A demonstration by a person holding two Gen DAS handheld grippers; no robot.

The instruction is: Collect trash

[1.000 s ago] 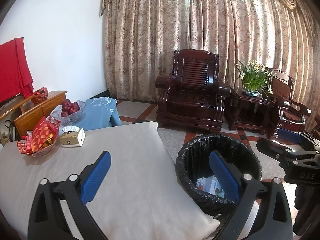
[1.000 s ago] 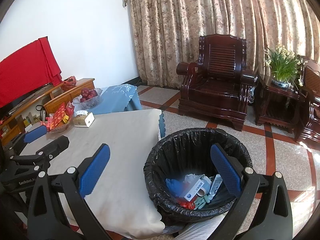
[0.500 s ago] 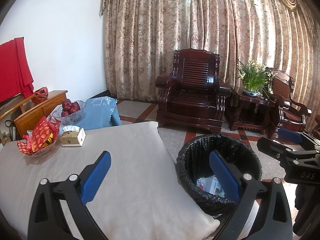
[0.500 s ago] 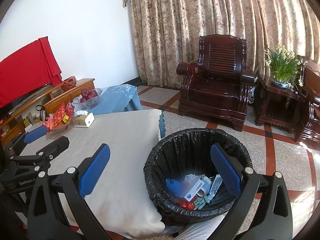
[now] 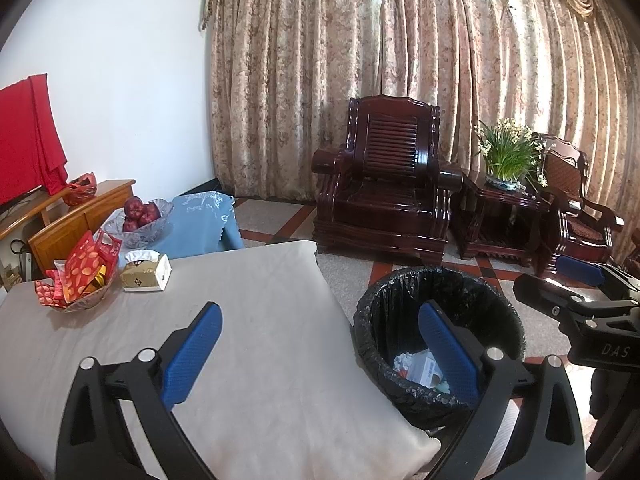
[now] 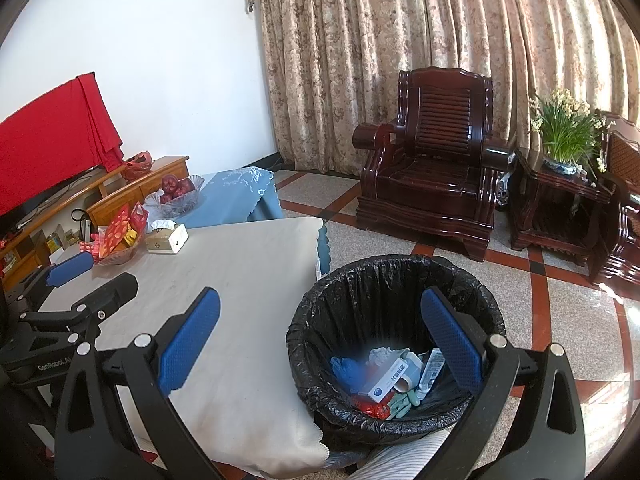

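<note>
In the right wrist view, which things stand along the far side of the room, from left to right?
Red cloth → fruit bowl → blue-covered table → dark wooden armchair → potted plant.

Bright daylight glows through the curtains (image 5: 400, 60); fisheye bending (dark vignette corners), otherwise sharp.

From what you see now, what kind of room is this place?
Most likely a home living room: a carved dark wooden armchair before long patterned curtains, a potted plant on a side table, and a glass bowl of apples on a cloth-covered table.
</note>
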